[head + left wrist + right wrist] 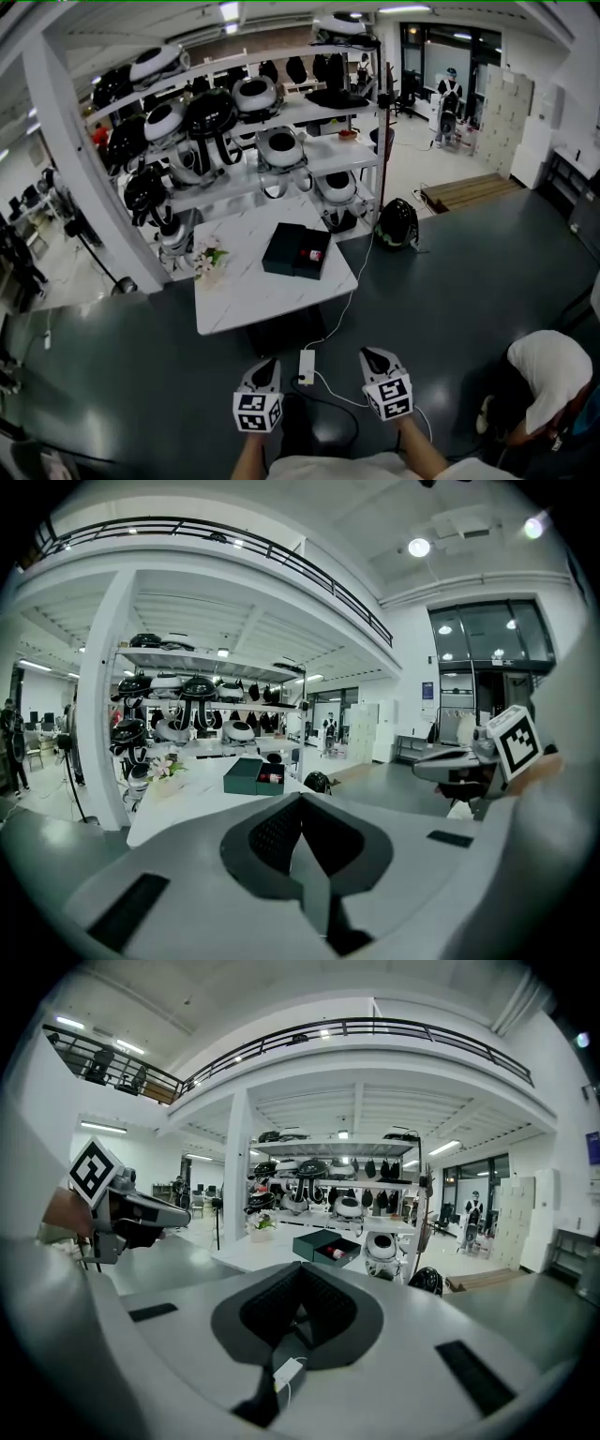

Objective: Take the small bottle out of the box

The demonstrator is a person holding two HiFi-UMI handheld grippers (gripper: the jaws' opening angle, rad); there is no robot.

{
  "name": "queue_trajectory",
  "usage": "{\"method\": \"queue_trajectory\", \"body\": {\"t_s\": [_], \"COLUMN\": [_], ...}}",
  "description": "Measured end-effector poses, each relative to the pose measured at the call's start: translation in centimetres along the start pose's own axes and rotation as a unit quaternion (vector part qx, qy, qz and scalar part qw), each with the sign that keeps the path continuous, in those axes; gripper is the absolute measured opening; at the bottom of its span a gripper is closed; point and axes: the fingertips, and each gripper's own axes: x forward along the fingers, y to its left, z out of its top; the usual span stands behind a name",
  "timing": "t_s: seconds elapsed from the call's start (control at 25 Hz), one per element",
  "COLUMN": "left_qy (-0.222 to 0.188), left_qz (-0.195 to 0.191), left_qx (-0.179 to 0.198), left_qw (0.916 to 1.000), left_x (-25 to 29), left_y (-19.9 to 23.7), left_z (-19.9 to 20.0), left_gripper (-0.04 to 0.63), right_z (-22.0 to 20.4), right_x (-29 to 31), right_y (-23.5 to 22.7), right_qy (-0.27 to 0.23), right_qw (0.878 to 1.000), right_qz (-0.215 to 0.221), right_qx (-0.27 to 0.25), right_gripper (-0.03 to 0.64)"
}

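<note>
Well short of the box (284, 247), my left gripper (268, 362) and right gripper (368, 355) are closed, empty.
The small bottle (314, 254) looks light, rigid, maybe slick; I'd pinch its middle.

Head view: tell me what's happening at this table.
A person holds a tool in each hand. The left tool and right tool are both shut and empty, some way short of the white table. On the table a dark box lies open with the small red bottle inside, and flowers sit near one corner. Neither tool has reached the box yet.
</note>
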Motion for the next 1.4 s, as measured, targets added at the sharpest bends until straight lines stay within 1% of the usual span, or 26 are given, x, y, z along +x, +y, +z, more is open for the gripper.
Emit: {"method": "queue_trajectory", "body": {"t_s": [0.16, 0.32, 0.48, 0.68, 0.88, 1.12, 1.4], "left_qy": [0.001, 0.004, -0.002, -0.012, -0.01, -0.009, -0.013], "left_qz": [-0.01, -0.024, -0.039, -0.061, -0.084, -0.107, -0.129], "left_qx": [-0.002, -0.003, -0.001, 0.004, 0.006, 0.007, 0.015], "left_qw": [0.9999, 0.9997, 0.9992, 0.9981, 0.9964, 0.9942, 0.9915], "left_x": [3.0, 6.5, 10.3, 15.5, 20.2, 25.6, 30.9], "left_y": [1.1, 3.4, 6.2, 9.9, 13.2, 16.7, 21.2], "left_z": [0.2, 0.7, 2.3, 5.7, 8.2, 10.2, 12.5], "left_gripper": [0.018, 0.018, 0.018, 0.018, 0.018, 0.018, 0.018], "right_z": [-0.6, -0.2, 1.5, 4.3, 6.5, 8.5, 11.3], "right_x": [2.5, 6.1, 10.1, 15.4, 20.3, 26.2, 33.2], "right_y": [-1.0, -1.8, -2.7, -3.8, -4.4, -6.0, -6.7], "right_qy": [0.014, 0.023, 0.02, 0.023, 0.033, 0.037, 0.029], "right_qw": [1.0, 1.0, 0.999, 0.999, 0.997, 0.996, 0.995], "right_qz": [-0.008, -0.019, -0.032, -0.047, -0.061, -0.081, -0.093], "right_qx": [-0.007, -0.007, -0.011, -0.014, -0.02, -0.02, -0.023], "right_gripper": [0.021, 0.021, 0.021, 0.021, 0.021, 0.021, 0.021]}}
